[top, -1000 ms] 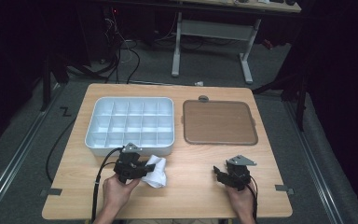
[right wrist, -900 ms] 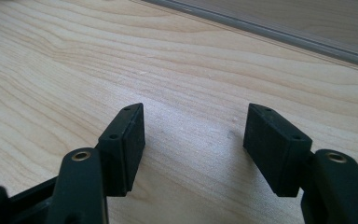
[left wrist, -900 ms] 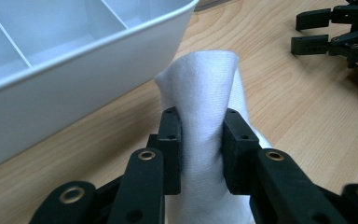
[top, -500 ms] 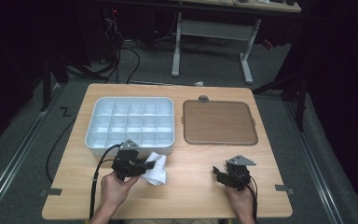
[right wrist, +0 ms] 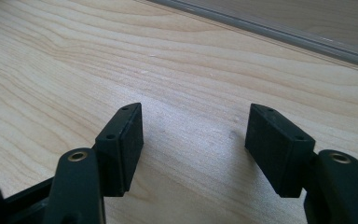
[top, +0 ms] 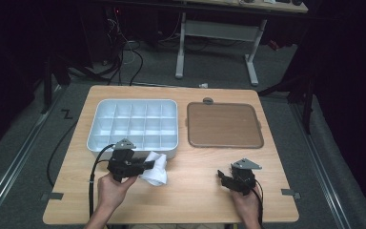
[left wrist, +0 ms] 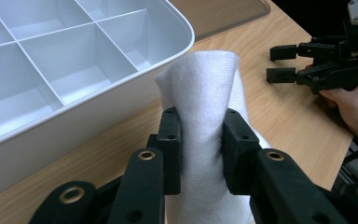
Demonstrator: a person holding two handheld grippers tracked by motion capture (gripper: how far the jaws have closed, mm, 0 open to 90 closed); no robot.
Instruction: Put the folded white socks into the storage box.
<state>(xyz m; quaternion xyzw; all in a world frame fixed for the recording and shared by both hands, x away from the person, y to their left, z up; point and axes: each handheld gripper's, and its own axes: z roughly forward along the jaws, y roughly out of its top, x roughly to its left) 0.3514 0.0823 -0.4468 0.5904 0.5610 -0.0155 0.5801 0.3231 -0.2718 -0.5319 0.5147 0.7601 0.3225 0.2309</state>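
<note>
The left gripper pinches a white cloth between its fingers. The white compartment tray lies just ahead and left of them. The right gripper is farther off, its fingers wide apart and empty above the table.

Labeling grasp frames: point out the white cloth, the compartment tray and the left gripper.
white cloth [left wrist: 204, 93]: left gripper view, bulge above the pads.
compartment tray [top: 172, 103]: high view, far right rim corner.
left gripper [left wrist: 201, 151]: left gripper view, midway between fingertips, clamped on cloth.

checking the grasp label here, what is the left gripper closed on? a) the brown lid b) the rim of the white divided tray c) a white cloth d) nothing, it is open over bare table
c: in the left gripper view the left gripper pinches a bunched white cloth between its pads, beside the divided tray and not touching it.
</note>
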